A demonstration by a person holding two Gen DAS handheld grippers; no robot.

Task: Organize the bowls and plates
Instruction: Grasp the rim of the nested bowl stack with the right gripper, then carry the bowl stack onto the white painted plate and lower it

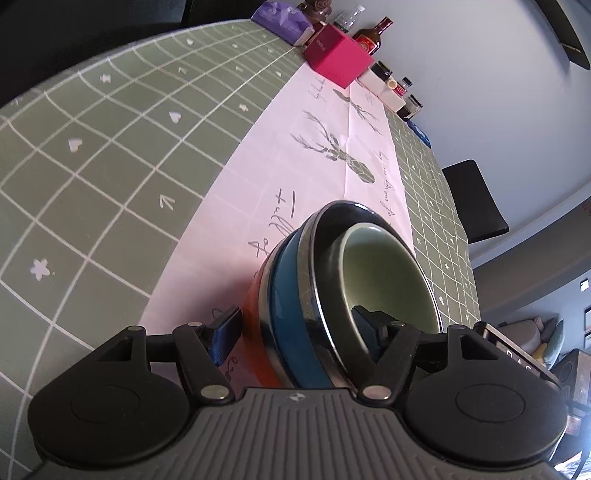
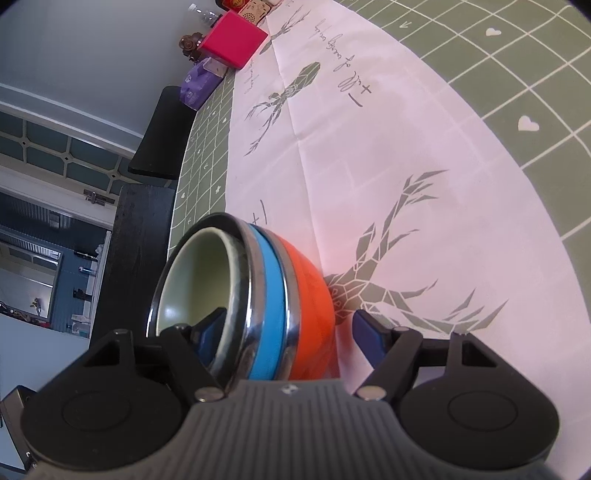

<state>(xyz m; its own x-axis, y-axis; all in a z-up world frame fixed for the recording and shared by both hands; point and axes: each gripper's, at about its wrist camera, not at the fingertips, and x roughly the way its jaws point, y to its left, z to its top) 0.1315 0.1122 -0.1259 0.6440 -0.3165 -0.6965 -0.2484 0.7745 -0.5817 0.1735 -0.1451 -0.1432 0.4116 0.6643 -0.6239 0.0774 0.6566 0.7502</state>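
Note:
A nested stack of bowls stands on the white deer-print runner (image 1: 258, 177): an orange bowl (image 1: 255, 332) underneath, a blue bowl (image 1: 288, 295) with steel rims in it, and a pale green bowl (image 1: 384, 273) innermost. My left gripper (image 1: 295, 321) straddles the stack's near wall, one finger outside by the orange bowl and one inside the green bowl. From the other side, my right gripper (image 2: 286, 321) straddles the stack (image 2: 269, 295) the same way, and a gap shows between its outer pad (image 2: 365, 339) and the orange bowl (image 2: 314, 291). Both sets of jaws stand wide, with the pads not pressing.
The table carries a green checked cloth (image 1: 110, 166). At its far end stand a pink box (image 1: 340, 59), a purple pack (image 1: 280, 18) and several bottles (image 1: 373, 37). Black chairs (image 2: 162, 129) stand along the table's edge.

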